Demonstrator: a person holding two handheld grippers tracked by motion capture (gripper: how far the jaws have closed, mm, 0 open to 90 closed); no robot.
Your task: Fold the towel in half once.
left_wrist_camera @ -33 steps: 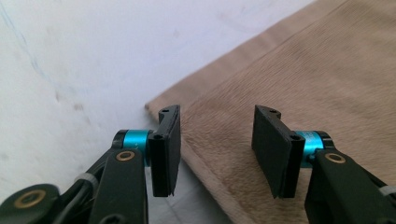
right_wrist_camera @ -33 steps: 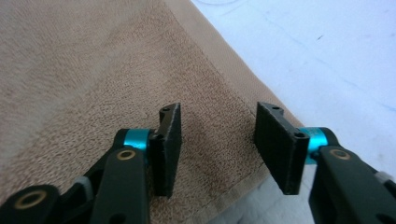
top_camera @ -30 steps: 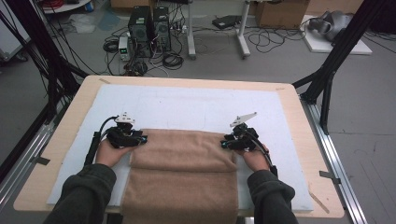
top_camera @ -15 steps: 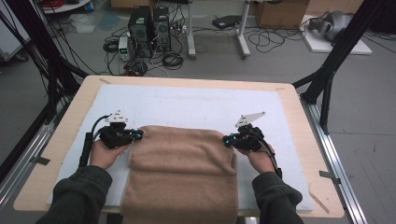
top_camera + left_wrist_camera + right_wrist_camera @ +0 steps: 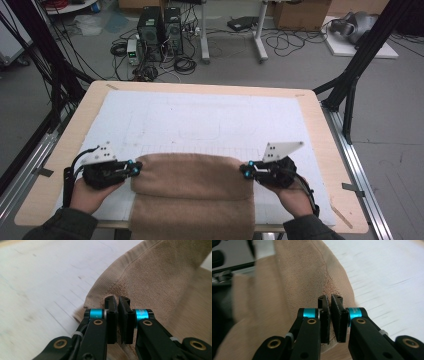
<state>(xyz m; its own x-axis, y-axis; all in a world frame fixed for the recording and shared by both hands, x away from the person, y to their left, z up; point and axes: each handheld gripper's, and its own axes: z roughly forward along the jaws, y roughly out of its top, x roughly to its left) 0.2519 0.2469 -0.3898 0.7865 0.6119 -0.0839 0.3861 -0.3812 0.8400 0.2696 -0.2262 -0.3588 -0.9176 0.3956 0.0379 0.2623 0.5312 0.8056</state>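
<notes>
Brown towel (image 5: 192, 192) stretched between left gripper (image 5: 134, 169) and right gripper (image 5: 245, 171), each pinching one corner.

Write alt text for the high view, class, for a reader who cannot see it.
A person's two hands each hold a gripper, the left gripper and the right gripper, shut on opposite corners of a tan towel. The towel's far edge is raised above a white mat on a wooden table.
</notes>
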